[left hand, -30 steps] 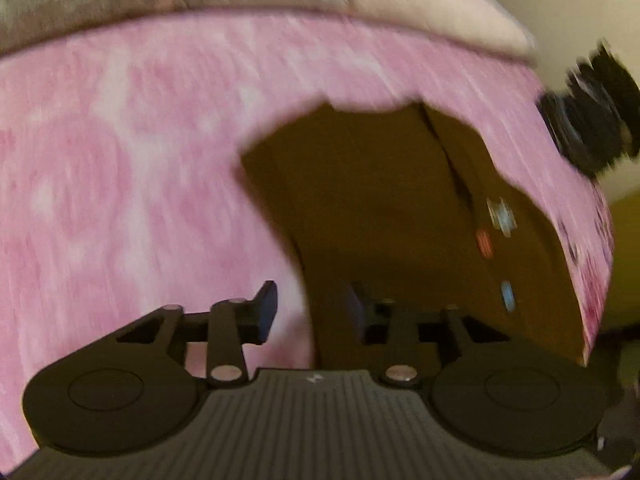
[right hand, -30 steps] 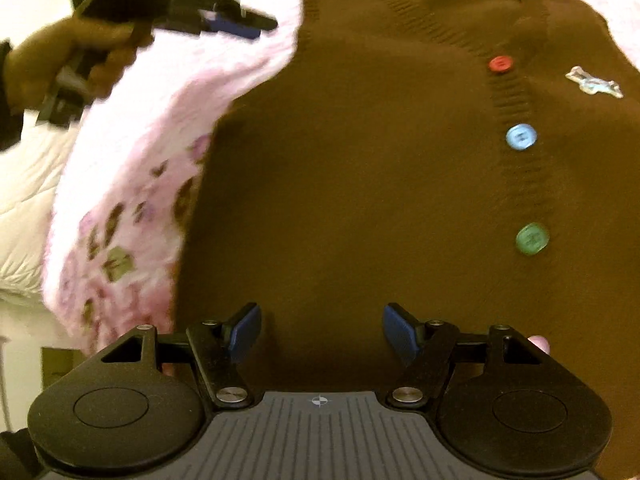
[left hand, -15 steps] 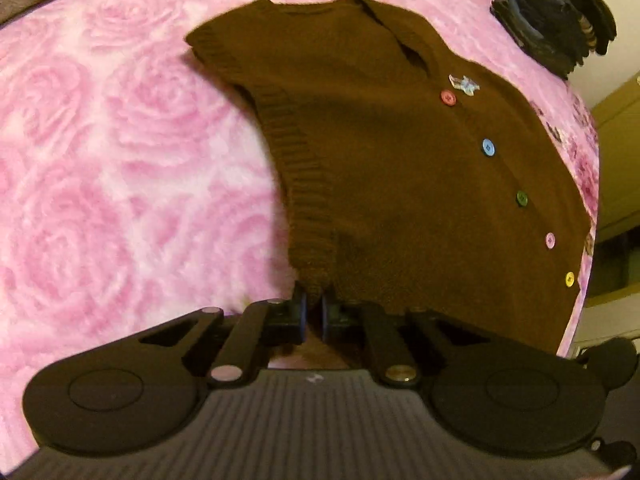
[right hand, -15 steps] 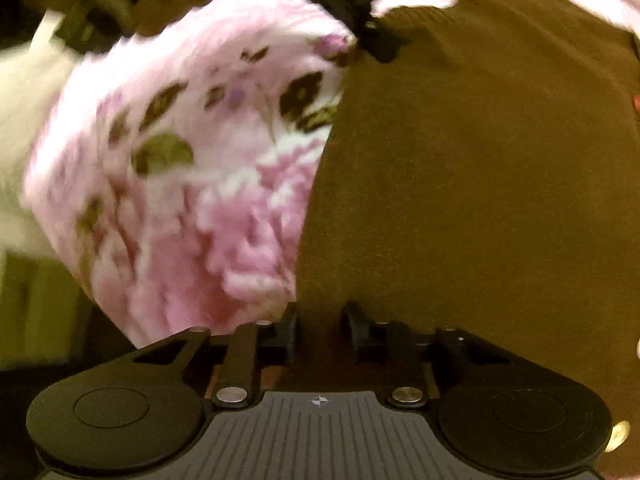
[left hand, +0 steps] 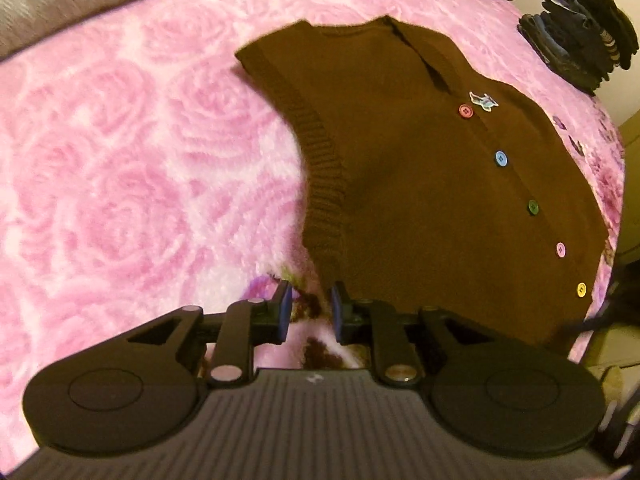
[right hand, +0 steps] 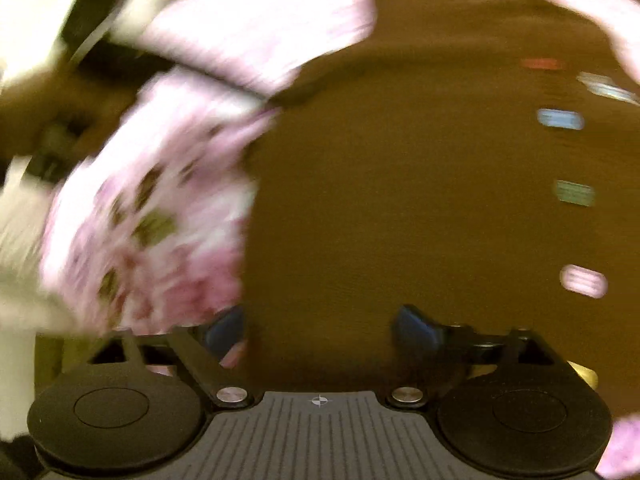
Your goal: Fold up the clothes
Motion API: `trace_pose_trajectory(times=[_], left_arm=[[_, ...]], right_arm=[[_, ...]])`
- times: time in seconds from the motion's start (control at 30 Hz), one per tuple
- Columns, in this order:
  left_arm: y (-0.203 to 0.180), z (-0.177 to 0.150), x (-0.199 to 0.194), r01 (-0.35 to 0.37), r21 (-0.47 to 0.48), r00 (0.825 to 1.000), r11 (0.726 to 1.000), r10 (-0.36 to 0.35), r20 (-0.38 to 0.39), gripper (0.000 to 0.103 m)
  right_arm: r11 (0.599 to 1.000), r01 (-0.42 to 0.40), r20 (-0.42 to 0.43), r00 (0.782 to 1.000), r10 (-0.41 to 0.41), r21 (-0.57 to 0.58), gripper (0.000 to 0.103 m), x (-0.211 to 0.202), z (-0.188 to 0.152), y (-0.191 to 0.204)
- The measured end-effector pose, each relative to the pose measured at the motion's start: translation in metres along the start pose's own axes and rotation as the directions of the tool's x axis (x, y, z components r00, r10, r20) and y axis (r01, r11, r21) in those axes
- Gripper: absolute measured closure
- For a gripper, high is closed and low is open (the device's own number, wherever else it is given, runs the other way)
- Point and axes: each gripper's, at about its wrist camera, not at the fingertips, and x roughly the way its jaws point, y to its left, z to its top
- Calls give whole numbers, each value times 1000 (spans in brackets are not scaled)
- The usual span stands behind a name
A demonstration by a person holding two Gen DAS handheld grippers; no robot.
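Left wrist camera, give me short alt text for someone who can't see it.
A brown vest with five coloured buttons lies flat on a pink rose-patterned blanket. The left claw sits open at the vest's lower corner, gripping nothing. A dark pile sits at the far right.

Motion blur smears the vest (right hand: 400,200), its buttons (right hand: 560,119) perhaps streaked.

Pink rose-pattern blanket (left hand: 120,168) carries brown vest (left hand: 420,184) flat; dark pile (left hand: 580,28) at far corner.

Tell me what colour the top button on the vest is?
Red. The top button on the brown vest shows best in the left wrist view.
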Motion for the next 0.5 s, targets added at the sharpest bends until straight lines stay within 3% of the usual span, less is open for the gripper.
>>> trace_pose_trajectory(times=[0.27,0.37,0.5], left_arm=[[-67,-27,-28,-81,-14,997,997,80,-7,75],[-110,-44,-28,-126,41,991,991,128,-48,72],[-157,-60,-23,-173,36,980,984,176,-93,66]], right_arm=[[944,179,45,979,-199,277,16,-93,-28,-179],[926,186,26,978,-206,327,16,-113,-34,-243],[940,143,-2,989,-150,310,16,-122,-27,-296]])
